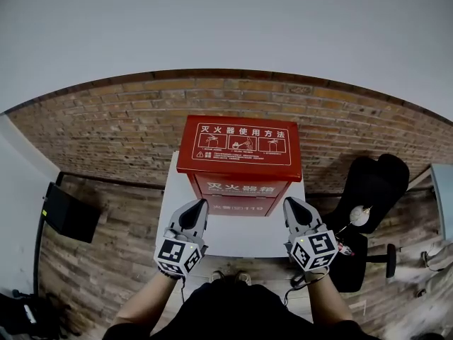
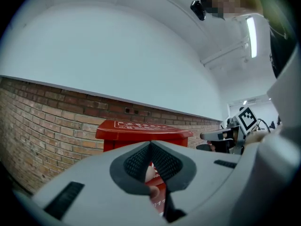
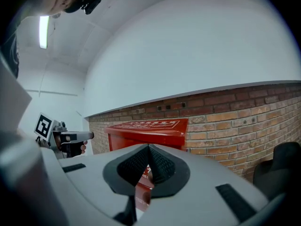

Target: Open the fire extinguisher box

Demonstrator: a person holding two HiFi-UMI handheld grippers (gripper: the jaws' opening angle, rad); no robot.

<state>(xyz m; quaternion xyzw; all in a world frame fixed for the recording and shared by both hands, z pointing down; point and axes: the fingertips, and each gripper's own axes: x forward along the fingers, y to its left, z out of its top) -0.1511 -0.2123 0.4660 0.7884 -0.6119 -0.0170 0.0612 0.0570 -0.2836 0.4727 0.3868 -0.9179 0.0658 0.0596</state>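
A red fire extinguisher box with a closed lid bearing white Chinese print stands on a white table against a brick wall. The box also shows in the left gripper view and the right gripper view. My left gripper is shut and empty, just short of the box's front left. My right gripper is shut and empty, just off the front right corner. Neither touches the box. From each gripper view the other gripper shows to the side: the right gripper and the left gripper.
A brick wall runs behind the box. A black office chair stands to the right of the table, and a dark monitor-like panel sits on the wooden floor at the left.
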